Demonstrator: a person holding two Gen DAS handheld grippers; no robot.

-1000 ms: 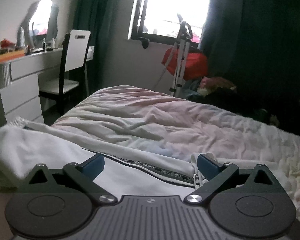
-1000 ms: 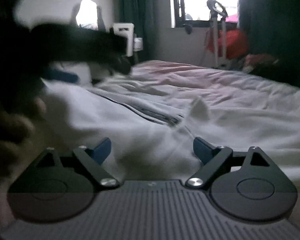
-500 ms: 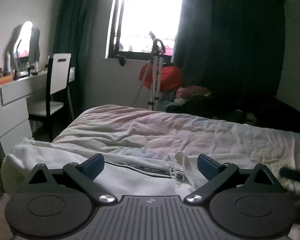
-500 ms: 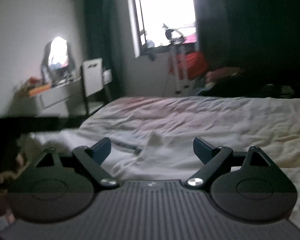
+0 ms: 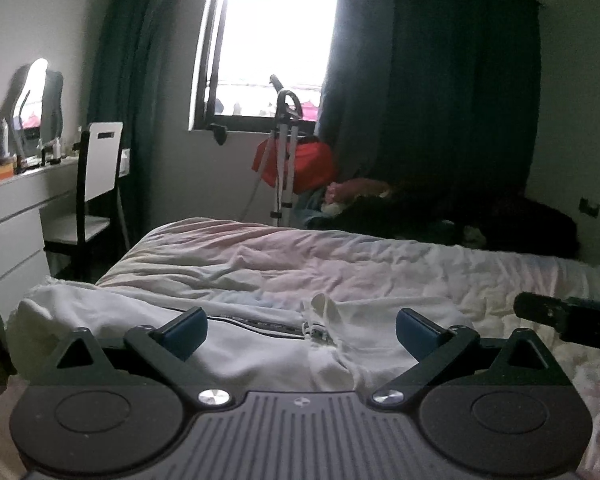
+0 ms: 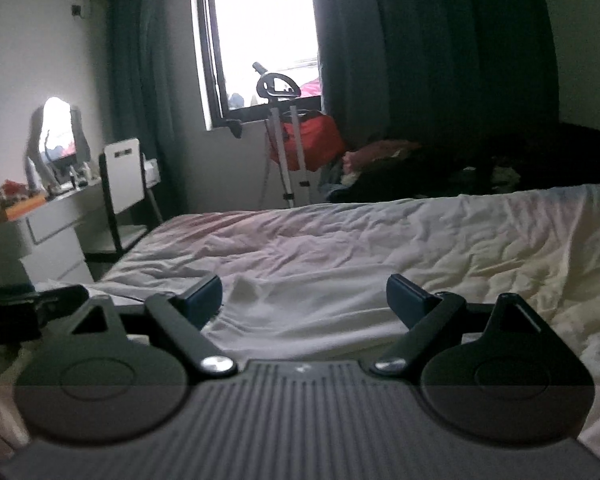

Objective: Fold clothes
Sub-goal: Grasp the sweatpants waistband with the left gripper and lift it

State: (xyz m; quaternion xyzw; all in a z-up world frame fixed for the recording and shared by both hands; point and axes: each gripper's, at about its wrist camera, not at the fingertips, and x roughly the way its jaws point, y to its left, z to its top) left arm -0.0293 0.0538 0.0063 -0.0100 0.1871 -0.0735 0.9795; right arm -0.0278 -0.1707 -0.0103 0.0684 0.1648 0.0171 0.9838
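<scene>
A white garment (image 5: 252, 344) with a dark printed band and drawstrings (image 5: 314, 330) lies spread on the near side of the bed. It also shows in the right wrist view (image 6: 300, 308). My left gripper (image 5: 300, 326) is open and empty, held just above the garment's middle. My right gripper (image 6: 304, 300) is open and empty above the garment's right part. The right gripper's dark body (image 5: 568, 320) shows at the right edge of the left wrist view. The left gripper's body (image 6: 24, 312) shows at the left edge of the right wrist view.
The bed (image 5: 340, 256) has a rumpled pale pink cover. A white dresser (image 5: 16, 216) with a mirror and a chair (image 5: 96, 184) stand to the left. A tripod stand (image 5: 284, 152), a red bag and a heap of clothes (image 5: 360, 196) sit beyond the bed under the window.
Both grippers have risen and drawn back from the garment, so more of the room shows. The left gripper has swung clear of the right wrist view's middle. Both stay open.
</scene>
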